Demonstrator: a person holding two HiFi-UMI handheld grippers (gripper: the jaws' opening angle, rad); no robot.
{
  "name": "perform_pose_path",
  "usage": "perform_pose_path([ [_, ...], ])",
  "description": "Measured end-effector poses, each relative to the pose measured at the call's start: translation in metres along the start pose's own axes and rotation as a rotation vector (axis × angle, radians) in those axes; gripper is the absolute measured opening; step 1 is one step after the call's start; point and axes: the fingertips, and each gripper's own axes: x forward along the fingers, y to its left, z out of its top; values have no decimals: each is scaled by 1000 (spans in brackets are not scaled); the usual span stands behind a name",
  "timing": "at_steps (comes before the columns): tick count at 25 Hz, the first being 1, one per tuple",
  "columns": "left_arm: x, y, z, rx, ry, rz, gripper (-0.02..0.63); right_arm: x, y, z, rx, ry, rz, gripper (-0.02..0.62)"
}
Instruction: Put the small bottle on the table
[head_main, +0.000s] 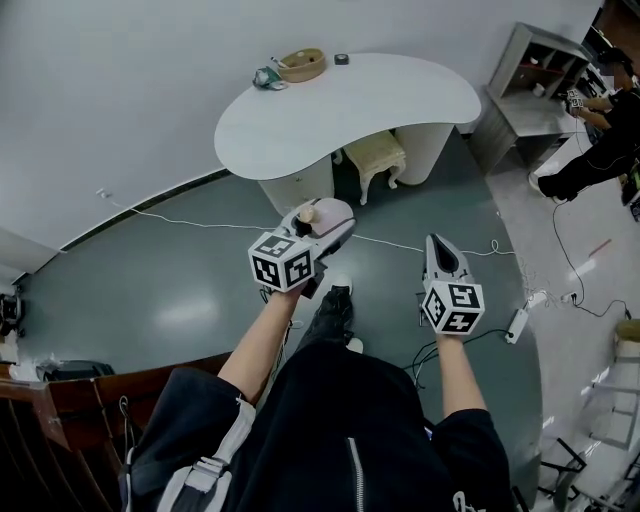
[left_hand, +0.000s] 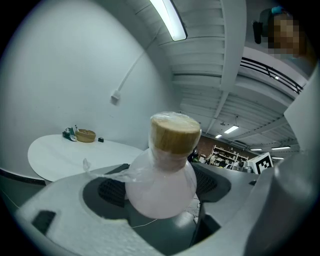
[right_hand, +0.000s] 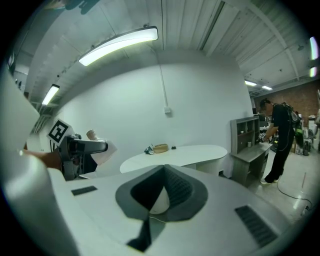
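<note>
**A:** What takes up most of the scene?

**B:** A grey-green floor (head_main: 170, 290) with a white kidney-shaped table (head_main: 400, 100) against the pale wall. To the table's right stands a grey shelf unit (head_main: 520, 90), with another person (head_main: 610, 130) in dark clothes beside it. A cream stool (head_main: 375, 155) is tucked under the table.

**A:** And the person with the grippers?

**B:** They stand well back from the table, both arms held out in front and both grippers aimed roughly level toward it.

**A:** What is the left gripper (head_main: 335, 215) doing?

**B:** Its jaws stand wide, and the dark pads press on the round belly of the small bottle (left_hand: 162, 185), one on either side. It is a pinkish flask with a cork stopper, wrapped in clear film, and its neck points up. It is in the air, well short of the table.

**A:** And the right gripper (head_main: 438, 242)?

**B:** Its jaws are brought together with nothing between them. It sits beside the left one, a little apart.

**A:** Is anything on the table?

**B:** Only at its far left end: a wooden bowl (head_main: 302, 64), a crumpled teal thing (head_main: 267, 77) just beside it, and a small dark item (head_main: 341, 59) near them, too small to identify.
</note>
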Motion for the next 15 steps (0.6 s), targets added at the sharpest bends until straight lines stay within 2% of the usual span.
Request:
perform_pose_path([
  [7,65,27,19,35,26,-51,391,55,-29,12,-8,25,-20,-9],
  [15,148,86,57,66,57,-81,390,153,-59,49,-13,28,-30,-9],
])
